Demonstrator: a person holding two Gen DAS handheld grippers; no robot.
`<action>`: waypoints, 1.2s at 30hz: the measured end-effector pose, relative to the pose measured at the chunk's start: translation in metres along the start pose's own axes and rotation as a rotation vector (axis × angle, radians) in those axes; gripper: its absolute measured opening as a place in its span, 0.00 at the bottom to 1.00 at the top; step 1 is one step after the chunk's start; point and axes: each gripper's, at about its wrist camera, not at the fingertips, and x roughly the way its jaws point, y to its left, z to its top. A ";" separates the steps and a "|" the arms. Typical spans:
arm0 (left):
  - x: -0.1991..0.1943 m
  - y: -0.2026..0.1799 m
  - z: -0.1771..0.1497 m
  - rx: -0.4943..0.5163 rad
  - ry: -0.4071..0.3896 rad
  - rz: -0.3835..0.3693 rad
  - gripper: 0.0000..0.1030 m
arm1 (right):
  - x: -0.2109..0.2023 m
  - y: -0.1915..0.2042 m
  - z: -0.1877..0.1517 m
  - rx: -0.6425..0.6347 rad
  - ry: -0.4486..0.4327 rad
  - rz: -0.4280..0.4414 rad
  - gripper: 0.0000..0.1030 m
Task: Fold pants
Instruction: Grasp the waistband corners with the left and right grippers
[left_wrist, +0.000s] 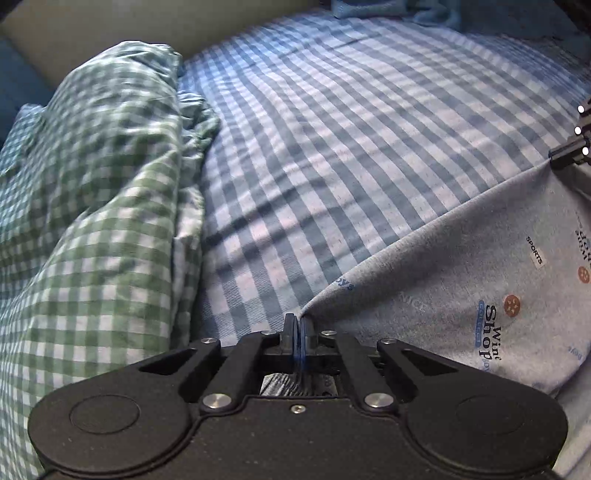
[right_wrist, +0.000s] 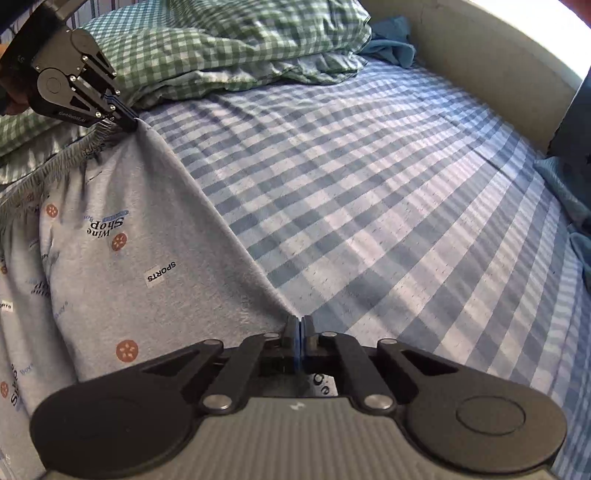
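Observation:
Grey pants (left_wrist: 461, 288) printed with words and orange dots lie on a bed, their long edge pulled taut between both grippers. My left gripper (left_wrist: 298, 321) is shut on one end of that edge, at the gathered waistband corner, as the right wrist view shows (right_wrist: 135, 123). My right gripper (right_wrist: 298, 323) is shut on the other end of the same edge of the pants (right_wrist: 147, 240). Only its black tip (left_wrist: 552, 157) shows at the right border of the left wrist view.
A blue checked sheet (right_wrist: 406, 184) covers the bed. A bunched green checked duvet (left_wrist: 92, 184) lies along one side, right beside the left gripper. A beige bed board (right_wrist: 480, 66) runs behind. Blue cloths (right_wrist: 391, 40) (right_wrist: 565, 192) lie near the board.

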 end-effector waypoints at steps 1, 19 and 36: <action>0.000 0.005 0.002 -0.022 -0.001 0.012 0.00 | 0.000 -0.004 0.007 0.002 -0.015 -0.015 0.00; 0.049 0.023 -0.001 -0.153 0.033 -0.056 0.42 | 0.055 -0.030 0.029 0.136 0.024 0.043 0.38; 0.011 0.006 0.000 -0.142 -0.016 -0.024 0.01 | 0.014 -0.015 0.014 0.188 -0.018 0.038 0.01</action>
